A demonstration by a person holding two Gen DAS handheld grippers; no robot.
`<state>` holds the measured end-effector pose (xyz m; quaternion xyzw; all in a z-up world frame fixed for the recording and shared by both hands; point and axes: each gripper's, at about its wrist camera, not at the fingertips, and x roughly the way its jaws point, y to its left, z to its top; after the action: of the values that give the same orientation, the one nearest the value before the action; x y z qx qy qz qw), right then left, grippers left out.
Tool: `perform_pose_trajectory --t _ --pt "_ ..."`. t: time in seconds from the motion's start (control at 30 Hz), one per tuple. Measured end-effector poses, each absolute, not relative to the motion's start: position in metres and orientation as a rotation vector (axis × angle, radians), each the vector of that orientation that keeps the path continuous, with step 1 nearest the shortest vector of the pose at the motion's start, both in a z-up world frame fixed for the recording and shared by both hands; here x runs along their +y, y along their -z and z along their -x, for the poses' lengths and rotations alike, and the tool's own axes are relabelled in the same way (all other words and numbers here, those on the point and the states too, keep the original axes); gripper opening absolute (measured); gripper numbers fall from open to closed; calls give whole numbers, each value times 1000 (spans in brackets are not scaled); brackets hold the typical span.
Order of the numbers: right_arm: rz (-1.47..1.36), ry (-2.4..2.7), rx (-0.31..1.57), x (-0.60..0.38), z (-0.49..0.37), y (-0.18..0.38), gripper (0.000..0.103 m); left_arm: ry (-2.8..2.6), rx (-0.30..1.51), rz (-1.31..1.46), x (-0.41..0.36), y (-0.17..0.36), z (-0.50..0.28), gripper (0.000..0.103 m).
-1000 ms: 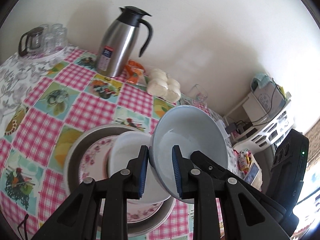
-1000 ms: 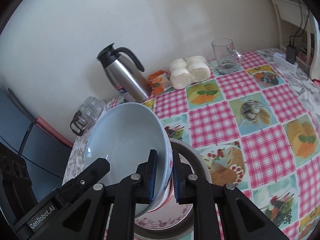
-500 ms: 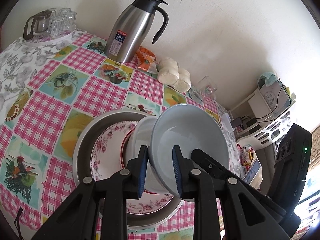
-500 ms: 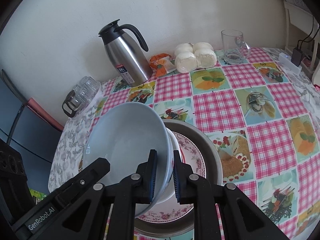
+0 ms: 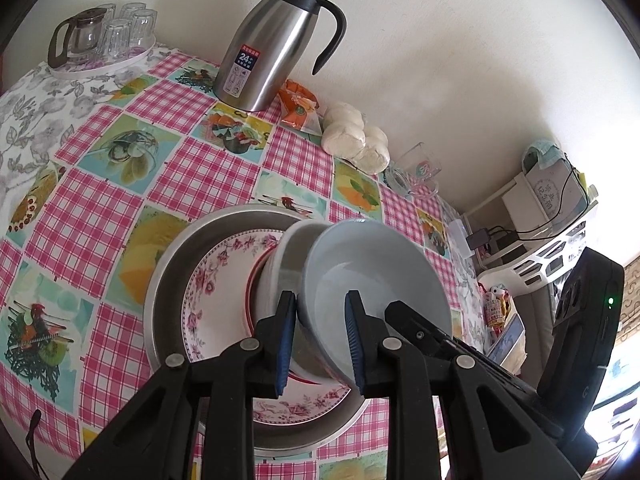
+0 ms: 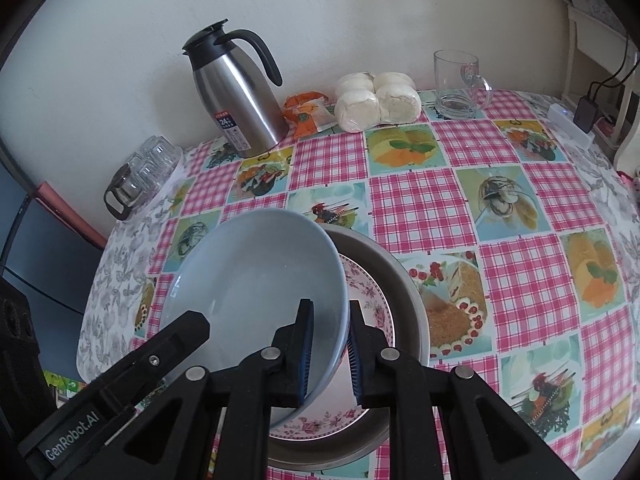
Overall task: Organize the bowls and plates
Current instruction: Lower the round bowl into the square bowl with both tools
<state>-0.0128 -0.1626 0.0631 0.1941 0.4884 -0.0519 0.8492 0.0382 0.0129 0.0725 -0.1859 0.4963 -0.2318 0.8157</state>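
Observation:
A pale blue bowl (image 5: 380, 272) (image 6: 256, 276) is held from both sides, tilted. My left gripper (image 5: 320, 336) is shut on its left rim and my right gripper (image 6: 328, 352) is shut on its opposite rim. Below it a white bowl (image 5: 288, 256) sits on a pink floral plate (image 5: 224, 280) (image 6: 372, 300), which lies in a large metal dish (image 5: 172, 272) (image 6: 408, 296). The blue bowl hangs just over the white bowl; the right wrist view hides the white bowl behind it.
A steel thermos jug (image 5: 272, 40) (image 6: 236, 88), an orange packet (image 5: 300, 104), wrapped white buns (image 5: 356, 140) (image 6: 376, 96) and a glass mug (image 6: 460, 80) stand along the wall. A tray of glasses (image 5: 104, 36) sits at the far left. A white shelf (image 5: 552, 216) stands right of the table.
Both grippers have carried the blue bowl lower, over the white bowl in the dish. The table and stack now look nearer and seen from higher up.

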Motion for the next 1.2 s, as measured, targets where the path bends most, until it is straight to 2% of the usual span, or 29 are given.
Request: perform_pose_trajectory --t 0.17,0.43,0.93,1.13,1.2 --pt "-378 99 1021 -158 12 -66 26 491 1048 412 17 -74 -39 24" --pt "-330 113 982 -157 16 -78 29 482 1037 429 23 -75 -41 24" --pt "-364 130 1024 -169 14 -63 30 498 1015 455 26 -79 -38 24" --pt "-361 132 994 -170 19 -70 30 509 997 464 28 -85 -34 29" --pt "-362 134 978 -172 22 -75 30 509 985 463 29 -88 -32 41"
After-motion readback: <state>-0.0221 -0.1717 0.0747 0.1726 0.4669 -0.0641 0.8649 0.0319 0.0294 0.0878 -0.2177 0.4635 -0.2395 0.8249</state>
